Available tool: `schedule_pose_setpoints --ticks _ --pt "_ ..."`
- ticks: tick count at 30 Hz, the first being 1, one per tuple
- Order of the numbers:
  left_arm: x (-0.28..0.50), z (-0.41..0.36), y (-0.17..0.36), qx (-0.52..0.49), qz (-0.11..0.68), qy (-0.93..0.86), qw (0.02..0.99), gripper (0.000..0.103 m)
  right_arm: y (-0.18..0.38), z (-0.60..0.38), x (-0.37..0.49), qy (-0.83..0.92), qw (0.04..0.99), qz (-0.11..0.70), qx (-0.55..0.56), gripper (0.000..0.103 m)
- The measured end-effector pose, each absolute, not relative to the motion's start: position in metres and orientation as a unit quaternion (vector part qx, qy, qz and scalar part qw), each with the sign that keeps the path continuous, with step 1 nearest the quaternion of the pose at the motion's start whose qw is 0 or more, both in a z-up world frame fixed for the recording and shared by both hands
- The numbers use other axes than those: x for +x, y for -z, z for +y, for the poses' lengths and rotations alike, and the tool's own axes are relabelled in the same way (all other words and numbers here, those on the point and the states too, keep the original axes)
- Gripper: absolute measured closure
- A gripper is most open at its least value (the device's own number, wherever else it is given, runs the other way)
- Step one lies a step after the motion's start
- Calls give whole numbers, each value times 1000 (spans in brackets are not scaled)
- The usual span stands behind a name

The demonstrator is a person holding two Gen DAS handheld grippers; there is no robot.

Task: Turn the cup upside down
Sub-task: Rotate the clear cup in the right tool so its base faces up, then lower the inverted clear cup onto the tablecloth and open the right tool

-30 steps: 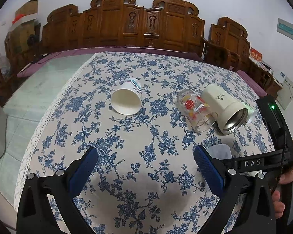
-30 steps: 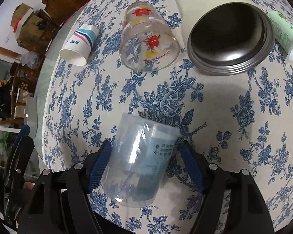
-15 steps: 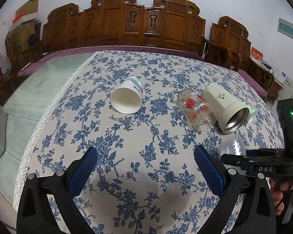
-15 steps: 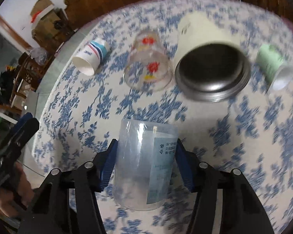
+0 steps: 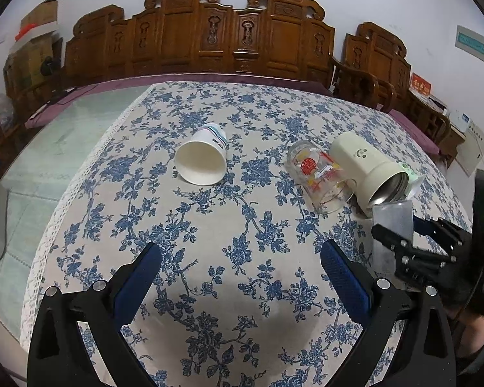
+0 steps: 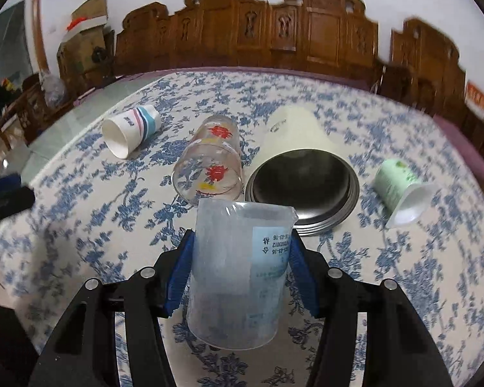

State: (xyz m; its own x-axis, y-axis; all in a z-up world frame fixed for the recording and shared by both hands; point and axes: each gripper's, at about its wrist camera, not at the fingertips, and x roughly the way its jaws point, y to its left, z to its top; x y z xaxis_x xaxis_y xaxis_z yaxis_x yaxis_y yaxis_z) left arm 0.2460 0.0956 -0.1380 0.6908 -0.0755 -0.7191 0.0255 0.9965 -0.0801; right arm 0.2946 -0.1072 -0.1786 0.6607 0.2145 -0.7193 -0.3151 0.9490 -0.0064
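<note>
My right gripper (image 6: 238, 258) is shut on a frosted clear plastic cup (image 6: 238, 271) with a printed label, its blue pads pressing both sides. The cup is held off the table, closed base pointing away toward the far cups, open mouth toward the camera. In the left wrist view the same cup (image 5: 391, 225) stands nearly upright in the right gripper (image 5: 409, 232) at the right. My left gripper (image 5: 242, 267) is open and empty above the blue-flowered tablecloth (image 5: 229, 235).
On their sides lie a striped paper cup (image 5: 201, 159), a printed glass (image 5: 321, 177), a cream steel-lined tumbler (image 5: 368, 172) and a green yogurt cup (image 6: 400, 190). Carved wooden chairs (image 5: 229, 35) line the far edge.
My right gripper closed on the plastic cup, lifted it off the cloth and tilted it up from lying flat. The left gripper has not moved.
</note>
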Motion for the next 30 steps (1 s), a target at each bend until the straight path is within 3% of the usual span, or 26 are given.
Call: schedule_pose_setpoints --ticks 8,21,30 --pt "245 94 138 -32 391 28 919 8 178 -103 261 -133 924 346 -98 44" --pt "245 90 138 -27 390 33 920 8 178 -119 242 -140 918 367 -56 43" --pt "239 80 138 -15 389 34 920 8 171 -132 239 -145 917 372 -21 23"
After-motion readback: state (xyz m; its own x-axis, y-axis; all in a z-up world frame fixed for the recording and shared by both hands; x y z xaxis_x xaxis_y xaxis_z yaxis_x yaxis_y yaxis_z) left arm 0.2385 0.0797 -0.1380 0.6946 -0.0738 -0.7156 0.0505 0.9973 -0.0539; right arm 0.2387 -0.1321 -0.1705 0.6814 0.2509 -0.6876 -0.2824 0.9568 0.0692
